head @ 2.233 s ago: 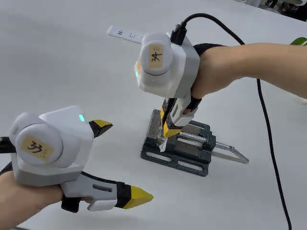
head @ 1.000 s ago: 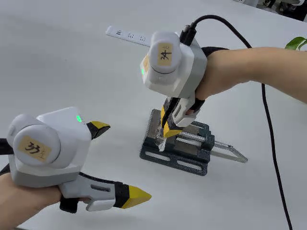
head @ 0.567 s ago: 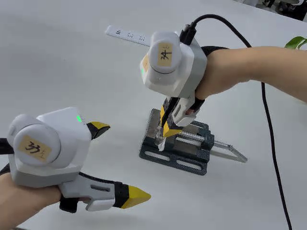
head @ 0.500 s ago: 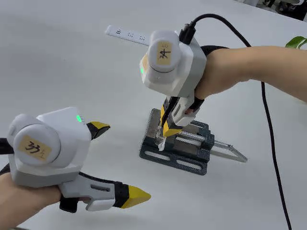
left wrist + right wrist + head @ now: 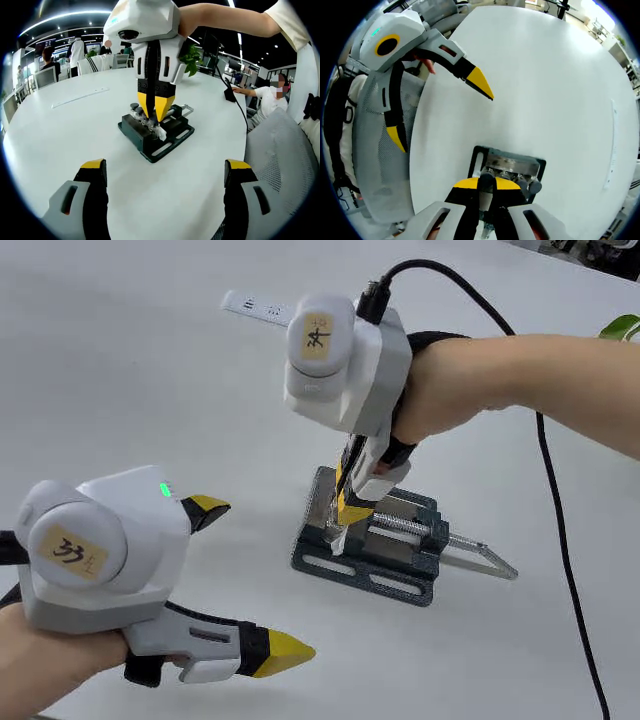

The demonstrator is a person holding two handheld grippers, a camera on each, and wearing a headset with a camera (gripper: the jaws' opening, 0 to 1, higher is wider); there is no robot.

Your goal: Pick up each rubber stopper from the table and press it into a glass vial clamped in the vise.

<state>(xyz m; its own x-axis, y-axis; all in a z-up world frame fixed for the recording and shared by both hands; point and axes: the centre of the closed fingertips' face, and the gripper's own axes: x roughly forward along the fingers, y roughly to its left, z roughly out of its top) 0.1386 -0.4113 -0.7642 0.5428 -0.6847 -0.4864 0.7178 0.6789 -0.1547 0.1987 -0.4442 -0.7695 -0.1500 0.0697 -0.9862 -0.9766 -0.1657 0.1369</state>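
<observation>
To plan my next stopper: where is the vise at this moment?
In the head view the vise stands right of centre on the white table, directly under the right tongs.

Left gripper (image 5: 165,172) agape; right gripper (image 5: 155,107) over vise (image 5: 172,141)

- Bright, even overhead light in the head view. The white matte tabletop (image 5: 120,370) reads pale grey with no hard glare.
- Shadows are soft: a faint smudge hugs the dark green metal vise (image 5: 330,562), edges barely there.
- A small green lamp glows on the left gripper (image 5: 257,576); focus is crisp across this view.
- In the left gripper view, the curved white ceiling light strip (image 5: 65,17) burns out. The room behind goes dim, and the tabletop bows hard toward the rim.
- That view's own jaws at the bottom look soft, too close for focus.
- In the right gripper view, the tabletop is near blown-out white at top right. Straight lines bend at the edges, and the nearest parts are slightly blurred.
</observation>
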